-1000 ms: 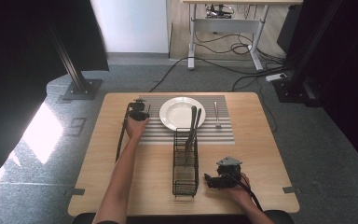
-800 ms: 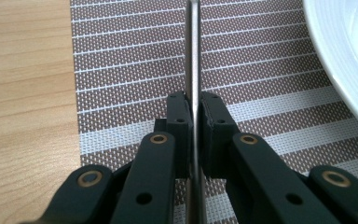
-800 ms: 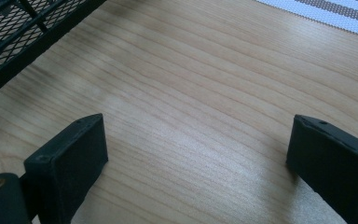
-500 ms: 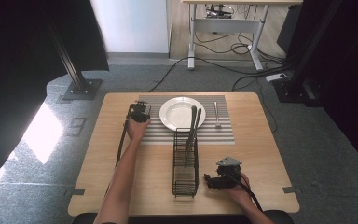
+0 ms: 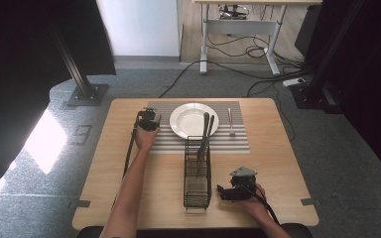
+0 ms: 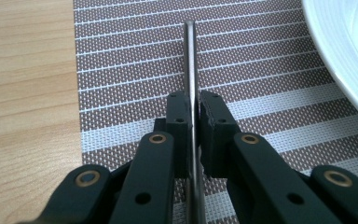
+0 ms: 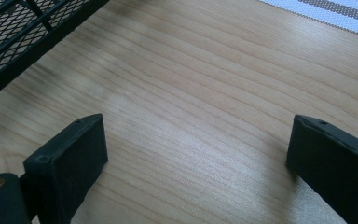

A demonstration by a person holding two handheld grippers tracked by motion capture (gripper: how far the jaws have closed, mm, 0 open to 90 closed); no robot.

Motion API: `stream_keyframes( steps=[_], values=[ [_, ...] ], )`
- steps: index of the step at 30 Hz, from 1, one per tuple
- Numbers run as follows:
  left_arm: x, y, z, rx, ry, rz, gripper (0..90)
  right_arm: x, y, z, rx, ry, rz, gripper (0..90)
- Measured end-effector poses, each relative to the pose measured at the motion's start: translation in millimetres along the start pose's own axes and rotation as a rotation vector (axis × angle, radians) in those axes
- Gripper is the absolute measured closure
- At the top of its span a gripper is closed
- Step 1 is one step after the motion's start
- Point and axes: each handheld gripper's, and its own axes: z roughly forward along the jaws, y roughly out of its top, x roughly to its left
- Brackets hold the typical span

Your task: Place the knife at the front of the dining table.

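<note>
The left tongs [image 6: 193, 140] are closed tight on a thin metal utensil [image 6: 189, 70] over the striped placemat [image 6: 135, 60], left of the white plate [image 5: 193, 120] at frame centre. The right tongs [image 7: 198, 163] gape wide and empty over bare bench [image 7: 205, 93], lower right. One utensil [image 5: 231, 120] already lies right of the plate; two more stand in the wire caddy [image 5: 197, 171], so the place setting looks roughly half done.

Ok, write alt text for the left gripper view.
The left gripper is shut on a thin metal utensil handle, above a brown-and-white striped woven placemat. A white ceramic plate curves in at right; light wooden table at left.
</note>
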Motion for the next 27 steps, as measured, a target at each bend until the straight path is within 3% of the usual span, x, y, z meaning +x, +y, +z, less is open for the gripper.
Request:
stream_keyframes(
  steps=[5, 12, 15, 23, 27],
  values=[
    [0.7, 0.1, -0.7, 0.005, -0.014, 0.008, 79.6, 0.0, 0.0, 0.0, 0.0, 0.001, 0.0, 5.0],
    [10.2, 0.3, -4.4, 0.027, -0.031, -0.011, 74.0, -0.1, 0.0, 0.0, 0.0, 0.001, 0.0, 4.9],
    [8.0, -2.2, -9.6, 0.022, -0.039, 0.008, 70.8, 0.0, 0.0, 0.0, 0.0, 0.001, 0.0, 4.9],
    [6.7, -17.7, -17.4, 0.016, -0.031, 0.02, 69.5, 0.4, -0.1, -0.1, 0.0, -0.001, 0.0, 5.1],
    [5.2, -21.4, -21.4, 0.027, -0.012, 0.046, 72.5, 1.0, -0.2, -0.2, 0.0, 0.001, -0.002, 4.9]
  ],
)
